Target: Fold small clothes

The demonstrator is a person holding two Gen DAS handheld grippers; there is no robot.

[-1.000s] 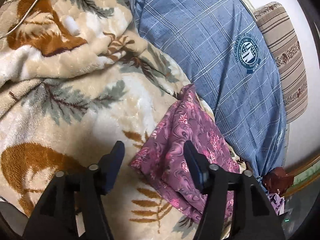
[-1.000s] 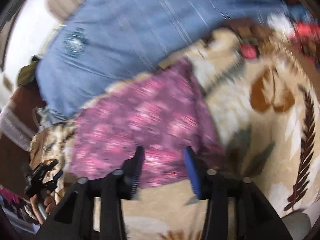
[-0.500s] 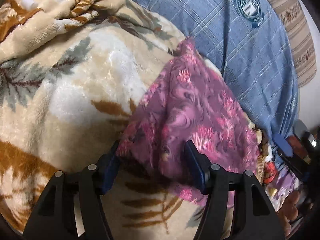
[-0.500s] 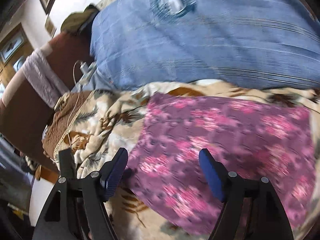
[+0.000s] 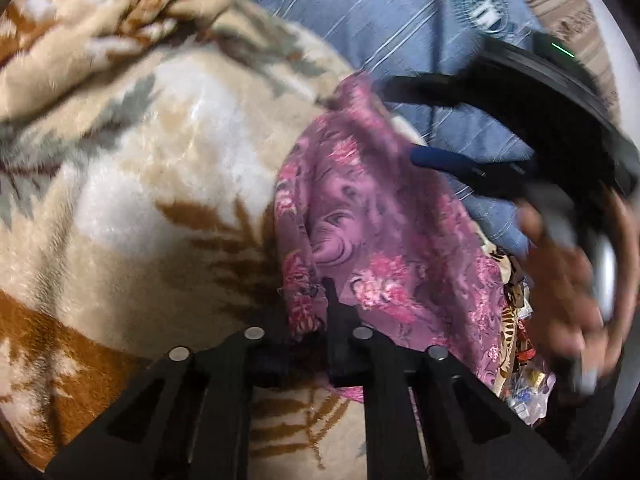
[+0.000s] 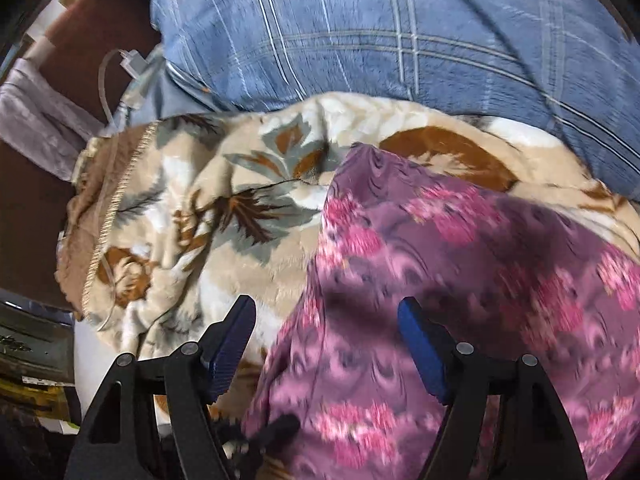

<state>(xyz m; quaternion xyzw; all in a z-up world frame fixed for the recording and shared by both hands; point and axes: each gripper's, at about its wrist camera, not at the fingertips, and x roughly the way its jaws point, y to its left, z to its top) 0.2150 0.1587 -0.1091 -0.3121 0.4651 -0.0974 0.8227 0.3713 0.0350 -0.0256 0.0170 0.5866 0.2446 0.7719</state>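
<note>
left gripper (image 5: 306, 308) is pressed together on the near corner of the purple floral cloth (image 5: 384, 216), fabric bunched between its black jaws, so that's one corner secured. right gripper (image 6: 326, 344) stands spread wide, blue pads apart, hovering over the far left edge of the same cloth with nothing between them yet. the cloth lies spread on the leaf-patterned blanket (image 5: 132, 168), its far point close to the blue plaid pillow (image 6: 380, 32). from the left wrist view the right gripper reaches in over the far corner, blurred, the person's hand (image 5: 568, 280) behind it. looks like the grasping stage before the first fold: the next move calls for the right gripper to drop onto its edge and close, then both lift together and carry that side across, keeping the cloth taut so it doesn't sag or drag the plush blanket with it.
</note>
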